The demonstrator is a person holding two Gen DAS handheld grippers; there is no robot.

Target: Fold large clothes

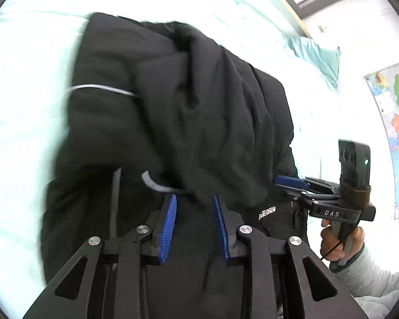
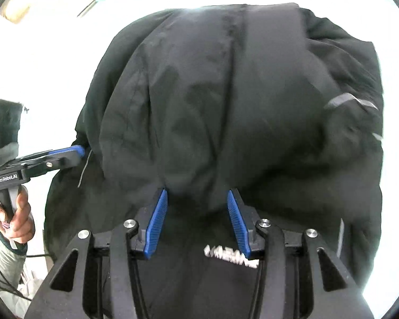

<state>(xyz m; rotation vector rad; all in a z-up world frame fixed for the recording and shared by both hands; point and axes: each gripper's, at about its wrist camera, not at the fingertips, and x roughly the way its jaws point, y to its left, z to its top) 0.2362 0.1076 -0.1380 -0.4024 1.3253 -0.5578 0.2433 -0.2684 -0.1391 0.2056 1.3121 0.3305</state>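
Note:
A large black padded jacket (image 1: 178, 111) lies bunched on a pale mint bed cover (image 1: 21, 122). It has white zip lines and a white logo (image 1: 267, 212). My left gripper (image 1: 194, 199) is open, its blue pads just at the near edge of a folded-over layer, nothing between them. My right gripper (image 2: 197, 195) is open too, over the jacket (image 2: 226, 93), with the logo (image 2: 231, 256) just below it. In the left wrist view the right gripper (image 1: 292, 182) reaches the jacket's right edge. In the right wrist view the left gripper (image 2: 78, 151) touches the jacket's left edge.
A teal pillow (image 1: 316, 55) lies at the head of the bed. A coloured map (image 1: 396, 122) hangs on the white wall to the right. The bed cover surrounds the jacket on all sides.

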